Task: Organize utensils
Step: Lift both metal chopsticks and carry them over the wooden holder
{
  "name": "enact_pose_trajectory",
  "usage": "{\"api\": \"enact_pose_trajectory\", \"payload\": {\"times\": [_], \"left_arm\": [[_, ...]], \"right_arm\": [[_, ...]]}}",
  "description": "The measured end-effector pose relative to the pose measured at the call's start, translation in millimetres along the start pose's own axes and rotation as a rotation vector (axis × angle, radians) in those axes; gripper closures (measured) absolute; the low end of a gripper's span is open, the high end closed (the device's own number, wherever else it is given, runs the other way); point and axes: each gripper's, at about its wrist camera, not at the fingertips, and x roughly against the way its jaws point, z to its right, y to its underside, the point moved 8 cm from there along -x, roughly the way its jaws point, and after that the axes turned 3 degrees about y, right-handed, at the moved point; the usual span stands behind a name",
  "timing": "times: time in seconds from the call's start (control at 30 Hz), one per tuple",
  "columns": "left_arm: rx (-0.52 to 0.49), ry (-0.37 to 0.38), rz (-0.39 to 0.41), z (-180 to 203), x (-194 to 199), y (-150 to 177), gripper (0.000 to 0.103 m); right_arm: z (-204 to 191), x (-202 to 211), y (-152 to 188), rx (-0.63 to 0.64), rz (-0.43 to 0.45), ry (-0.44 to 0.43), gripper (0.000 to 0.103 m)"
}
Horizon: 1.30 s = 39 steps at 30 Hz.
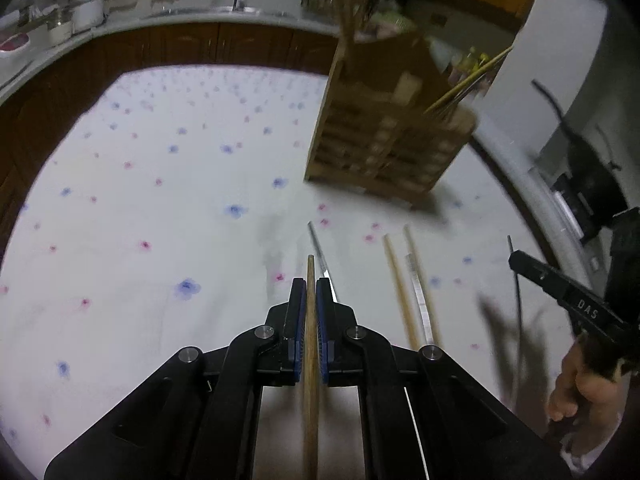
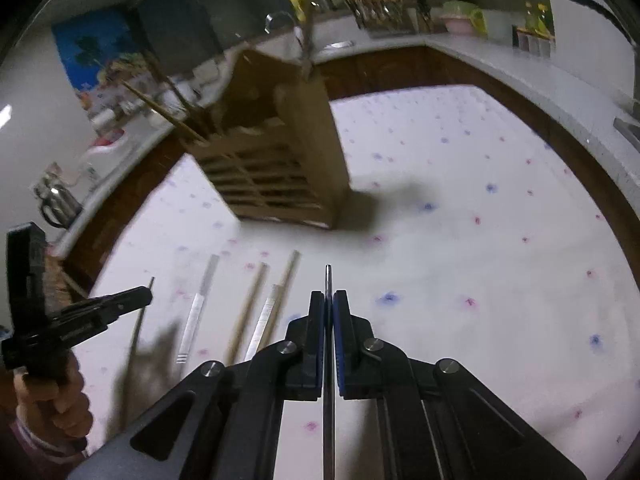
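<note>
The left gripper (image 1: 311,292) was clamped on a wooden chopstick (image 1: 310,360) that ran straight out between its jaws above the flowered tablecloth (image 1: 160,200). The right gripper (image 2: 329,304) was likewise closed on a thin dark metal chopstick (image 2: 328,280). More utensils lay loose on the cloth between the two grippers: wooden chopsticks (image 2: 246,312) and silver metal ones (image 2: 196,312), roughly parallel. Farther back on the cloth stood a slatted wooden holder (image 2: 280,160), with chopsticks (image 2: 160,108) leaning out of its top.
</note>
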Motion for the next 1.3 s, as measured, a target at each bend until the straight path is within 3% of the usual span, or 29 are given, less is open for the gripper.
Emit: {"api": "enact_pose_trajectory", "payload": {"times": [0.5,0.77,1.3], "left_arm": [[-0.032,0.093,0.184,28.1,99.7,-22.4,0.099],[-0.051,0.098,0.249,35.9,124.0,-37.6,0.099],[-0.061,0.092,0.301,43.7,130.6,-61.0,0.099]], "right_arm": [[-42.7,112.3,-23.8,0.057,0.211,-0.134,0.099],[-47.5,127.1,-39.7,0.062,0.27,-0.143,0.099],[-46.1,126.8,-63.4,0.054,0.317,-0.145,0.099]]}}
